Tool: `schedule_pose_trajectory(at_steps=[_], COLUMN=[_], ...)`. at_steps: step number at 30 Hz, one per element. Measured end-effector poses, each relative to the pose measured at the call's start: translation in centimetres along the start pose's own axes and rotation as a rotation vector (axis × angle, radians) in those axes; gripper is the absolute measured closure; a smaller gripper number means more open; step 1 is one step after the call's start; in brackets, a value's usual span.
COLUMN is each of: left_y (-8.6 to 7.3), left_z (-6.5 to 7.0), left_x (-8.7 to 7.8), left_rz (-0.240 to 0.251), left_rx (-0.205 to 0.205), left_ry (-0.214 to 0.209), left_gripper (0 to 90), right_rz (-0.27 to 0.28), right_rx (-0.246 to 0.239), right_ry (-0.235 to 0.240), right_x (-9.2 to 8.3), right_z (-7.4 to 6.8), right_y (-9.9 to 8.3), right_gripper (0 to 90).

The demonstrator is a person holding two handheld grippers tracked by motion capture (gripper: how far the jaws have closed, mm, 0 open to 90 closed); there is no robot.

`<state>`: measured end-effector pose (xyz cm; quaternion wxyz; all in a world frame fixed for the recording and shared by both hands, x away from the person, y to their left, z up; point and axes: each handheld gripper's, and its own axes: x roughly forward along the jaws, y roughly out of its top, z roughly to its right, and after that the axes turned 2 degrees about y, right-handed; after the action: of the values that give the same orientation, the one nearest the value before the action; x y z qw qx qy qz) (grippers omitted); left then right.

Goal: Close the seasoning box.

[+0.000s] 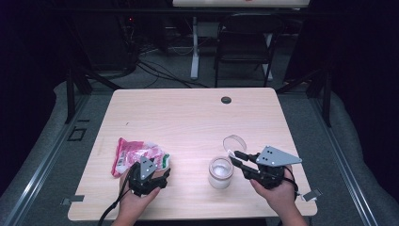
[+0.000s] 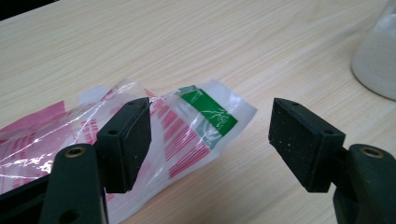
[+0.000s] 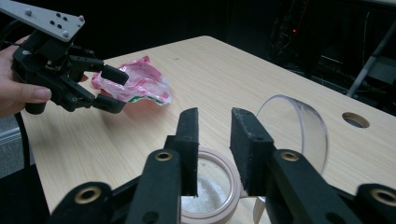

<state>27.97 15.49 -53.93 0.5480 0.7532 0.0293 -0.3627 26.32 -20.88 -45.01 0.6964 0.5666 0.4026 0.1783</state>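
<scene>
The crumpled bag (image 1: 137,155) lies lengthwise left to right between the wide-open left gripper (image 1: 162,173) jaws, while the right gripper (image 1: 234,157), jaws narrow and empty, hovers over the open jar (image 1: 220,172) beside its lid (image 1: 234,142).

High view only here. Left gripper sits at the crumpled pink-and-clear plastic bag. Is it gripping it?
Observer: No. The left gripper view has the left gripper with jaws wide apart. The pink-and-clear plastic bag ends in a green-striped corner that lies in the gap, and neither pad presses it.
Operator: Right gripper holding anything?
Observer: No. In the right gripper view, the right gripper has a narrow gap between its jaws with nothing in it. It hovers over the open round jar of white grains.
Operator: And the lid?
Observer: The clear round plastic lid stands on edge just beyond one jaw, not between the two. I cannot tell whether they touch.
</scene>
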Motion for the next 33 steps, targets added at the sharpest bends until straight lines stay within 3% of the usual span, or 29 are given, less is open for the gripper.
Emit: schedule_pose_trajectory(at_steps=[9, 17, 25, 33], left_y=[0.1, 0.1, 0.1, 0.1], left_z=[1.0, 1.1, 1.1, 1.0], left_x=[0.1, 0.1, 0.1, 0.0], left_rz=[0.011, 0.027, 0.027, 0.025], left_rx=[0.035, 0.026, 0.021, 0.021], left_ry=[-0.001, -0.015, -0.019, -0.020], left_gripper=[32.5, 35.8, 35.8, 35.8], right_rz=[-0.001, 0.023, 0.005, -0.023], right_rx=[0.009, 0.023, 0.070, 0.112], right_ry=[-0.030, -0.076, -0.173, -0.175], right_x=[-1.1, -2.3, -2.8, -1.7], right_z=[0.8, 1.6, 3.8, 4.8], right_y=[0.3, 0.6, -0.5, -1.5], right_gripper=[90.0, 90.0, 90.0, 90.0])
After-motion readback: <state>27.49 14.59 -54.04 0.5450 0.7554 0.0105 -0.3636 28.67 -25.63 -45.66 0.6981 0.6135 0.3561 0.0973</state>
